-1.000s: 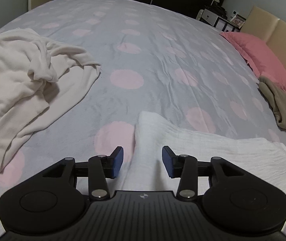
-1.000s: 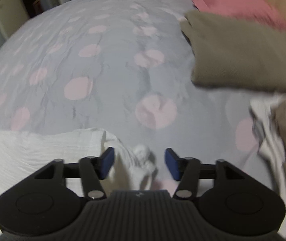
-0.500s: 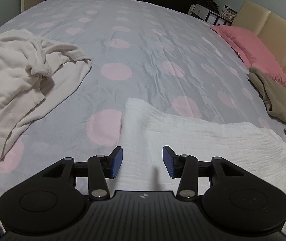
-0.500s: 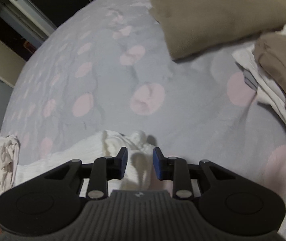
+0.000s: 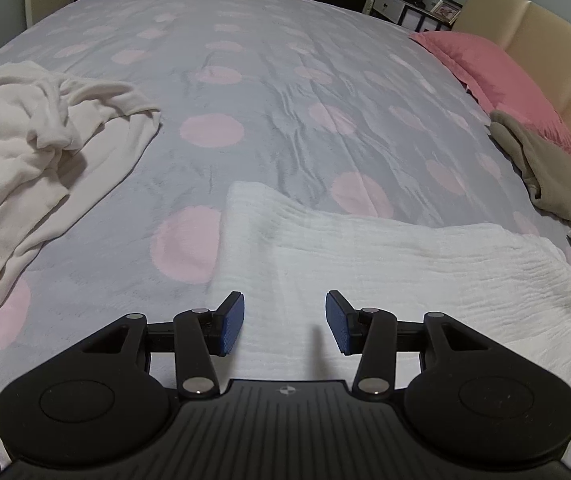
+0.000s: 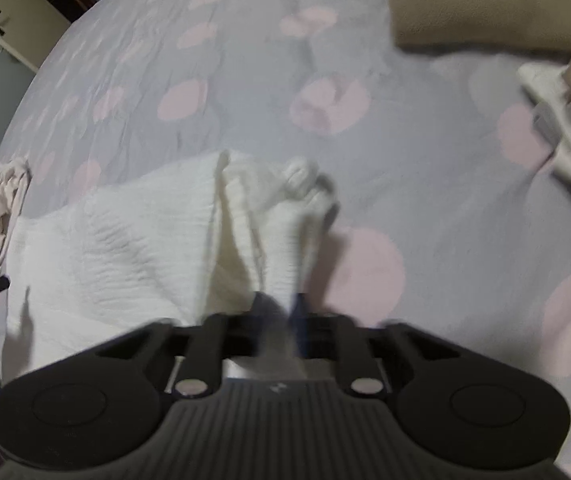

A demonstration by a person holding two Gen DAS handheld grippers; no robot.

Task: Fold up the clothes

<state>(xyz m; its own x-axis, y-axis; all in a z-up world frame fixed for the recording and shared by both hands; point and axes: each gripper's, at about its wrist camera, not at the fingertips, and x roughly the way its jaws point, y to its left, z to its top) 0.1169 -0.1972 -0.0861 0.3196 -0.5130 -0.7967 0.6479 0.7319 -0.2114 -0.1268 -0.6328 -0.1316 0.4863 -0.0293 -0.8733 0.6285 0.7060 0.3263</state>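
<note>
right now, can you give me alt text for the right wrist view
The right gripper is closing on a bunched corner of a white crinkled cloth lying on a grey bedspread with pink dots. Tan folded clothes sit at the top right; the image is motion-blurred.

A white crinkled cloth (image 5: 385, 256) lies spread across the near side of the bed (image 5: 269, 92), mostly flat, its far left corner raised in a low ridge. At its right end (image 6: 285, 220) the fabric is bunched into upright folds with a knotted lump on top. A cream garment (image 5: 33, 148) lies crumpled well apart to the left.
</note>
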